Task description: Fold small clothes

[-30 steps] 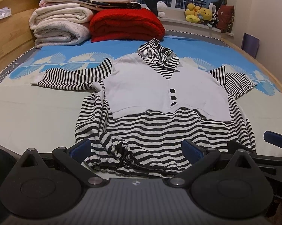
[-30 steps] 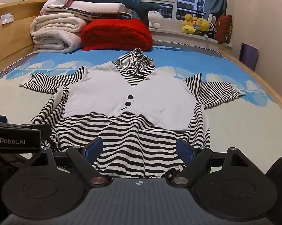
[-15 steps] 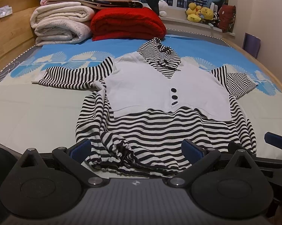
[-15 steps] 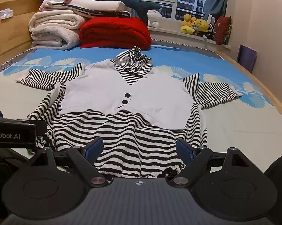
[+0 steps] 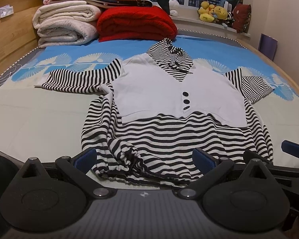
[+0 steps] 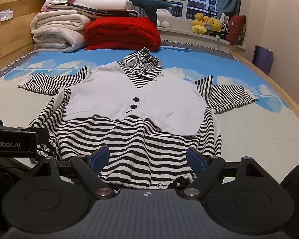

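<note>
Left wrist view: striped hooded top (image 5: 169, 135) spread flat on bed (image 5: 40, 115).
Soft, limp knit; left gripper (image 5: 143, 156) and right gripper (image 6: 147, 157) fingers open, best pinching its gathered hem (image 5: 129, 159).

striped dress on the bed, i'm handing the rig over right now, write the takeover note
Left gripper: open, empty, low over the hem's bunched corner.
Right gripper: open, empty, fingers either side of the hem's other end.
Striped dress: face up on the bed, sleeves spread, hood toward the folded blankets, hem nearest the grippers.
Done: laid out; no fold visible.
Left: smooth the bunched hem, fold sleeves in, fold the body.
</note>
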Demonstrator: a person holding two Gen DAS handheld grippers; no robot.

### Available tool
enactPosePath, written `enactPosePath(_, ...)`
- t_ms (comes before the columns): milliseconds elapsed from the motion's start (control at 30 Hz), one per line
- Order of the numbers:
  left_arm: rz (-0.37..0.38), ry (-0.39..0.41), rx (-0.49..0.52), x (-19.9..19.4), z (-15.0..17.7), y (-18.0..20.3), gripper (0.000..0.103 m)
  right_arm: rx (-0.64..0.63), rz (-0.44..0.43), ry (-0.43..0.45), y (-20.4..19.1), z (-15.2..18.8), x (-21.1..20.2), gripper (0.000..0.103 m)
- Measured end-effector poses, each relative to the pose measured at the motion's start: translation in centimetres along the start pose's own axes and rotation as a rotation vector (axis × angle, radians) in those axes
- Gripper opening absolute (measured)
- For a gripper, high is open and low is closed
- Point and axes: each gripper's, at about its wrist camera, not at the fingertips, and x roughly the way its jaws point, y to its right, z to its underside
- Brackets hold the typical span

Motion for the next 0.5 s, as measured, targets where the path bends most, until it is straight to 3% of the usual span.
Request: enactPosePath(500, -0.002, -0.003, -0.002, 0.17, 0.06, -0.08, 0.102, 0.002, 0.003, -0.009, 0.13, 0.05, 0.23, 0.085)
